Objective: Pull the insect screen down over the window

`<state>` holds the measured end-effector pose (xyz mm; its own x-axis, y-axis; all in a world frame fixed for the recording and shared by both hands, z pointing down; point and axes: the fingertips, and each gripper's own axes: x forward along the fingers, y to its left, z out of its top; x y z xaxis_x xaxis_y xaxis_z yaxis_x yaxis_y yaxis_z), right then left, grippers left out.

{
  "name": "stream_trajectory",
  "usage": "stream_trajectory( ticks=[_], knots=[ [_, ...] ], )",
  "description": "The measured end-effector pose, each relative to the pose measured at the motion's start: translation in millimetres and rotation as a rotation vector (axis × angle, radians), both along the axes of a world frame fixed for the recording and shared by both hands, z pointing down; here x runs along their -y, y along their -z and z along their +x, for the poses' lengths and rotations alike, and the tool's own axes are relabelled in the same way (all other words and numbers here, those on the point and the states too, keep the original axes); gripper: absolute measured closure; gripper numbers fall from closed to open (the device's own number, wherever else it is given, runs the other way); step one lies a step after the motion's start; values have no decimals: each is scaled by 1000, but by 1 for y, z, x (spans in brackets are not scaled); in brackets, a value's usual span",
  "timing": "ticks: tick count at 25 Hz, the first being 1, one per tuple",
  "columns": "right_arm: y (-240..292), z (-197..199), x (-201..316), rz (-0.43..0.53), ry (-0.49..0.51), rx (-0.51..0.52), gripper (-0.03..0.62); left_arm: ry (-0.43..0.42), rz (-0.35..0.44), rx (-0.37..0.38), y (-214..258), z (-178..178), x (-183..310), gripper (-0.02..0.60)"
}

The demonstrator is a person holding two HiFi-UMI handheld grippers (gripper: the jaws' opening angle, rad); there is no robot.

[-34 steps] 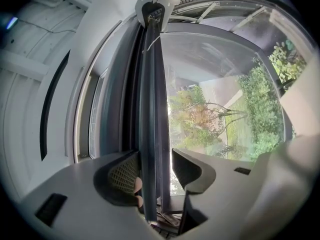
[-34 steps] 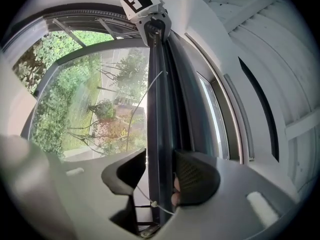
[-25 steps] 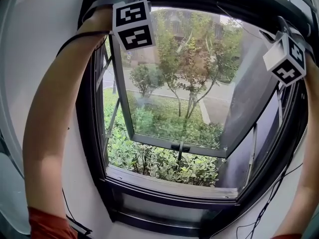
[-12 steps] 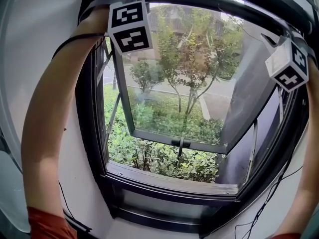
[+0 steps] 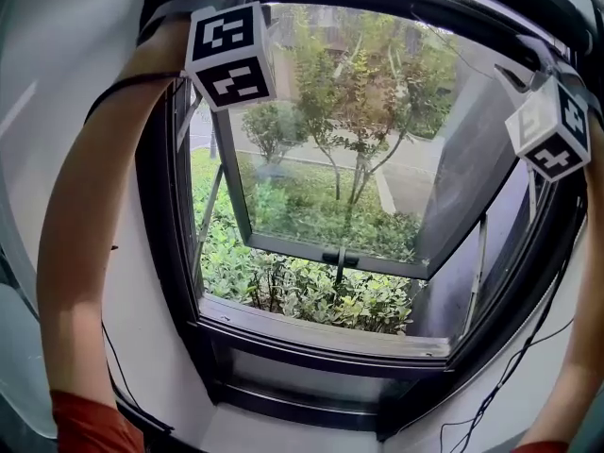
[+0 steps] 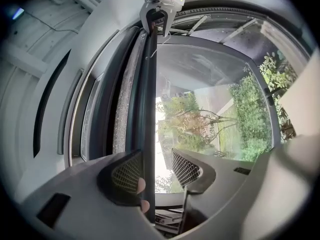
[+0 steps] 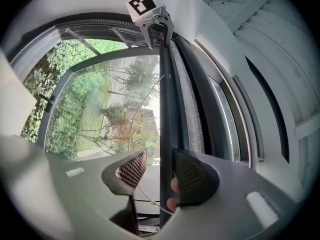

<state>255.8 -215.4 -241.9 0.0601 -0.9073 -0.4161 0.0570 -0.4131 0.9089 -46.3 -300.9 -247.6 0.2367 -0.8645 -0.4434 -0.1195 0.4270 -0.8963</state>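
**Window frame** (image 5: 162,253): dark, set in a pale wall. Its glazed sash (image 5: 330,248) stands hinged outward and open, with a handle (image 5: 340,258) on the lower rail. Beyond the frame are shrubs, small trees and a paved path.

**Insect screen:** its dark pull bar (image 6: 149,109) lies along the top of the window frame. A narrow speckled grey band (image 6: 124,104) runs beside the bar on the frame side. The opening below the bar is uncovered.

**Left gripper** (image 6: 156,159): raised to the frame's upper left corner. The jaws stand part-way apart with the pull bar passing between them. The bar lies against one mesh pad and daylight shows between it and the other pad, so it is hooked rather than clamped.

**Right gripper** (image 7: 159,156): raised to the frame's upper right corner, in the same condition. The jaws are part-way apart with the bar between them, close against one pad and clear of the other.

**Markings:** each gripper carries a marker cube, left (image 5: 229,55) and right (image 5: 552,125), printed with black-and-white square code patterns.

**Other:** both bare arms reach up either side of the frame, with a red sleeve (image 5: 90,425) at the lower left. A black cable (image 5: 510,385) hangs down the wall beside the frame's right edge.
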Motion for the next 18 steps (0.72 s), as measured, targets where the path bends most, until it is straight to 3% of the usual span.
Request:
stream_trajectory(
  ticks=[18],
  knots=[
    [-54,0,-3,-23,56,-46,433,-11,-53,38,-57,-2,-4,394]
  ],
)
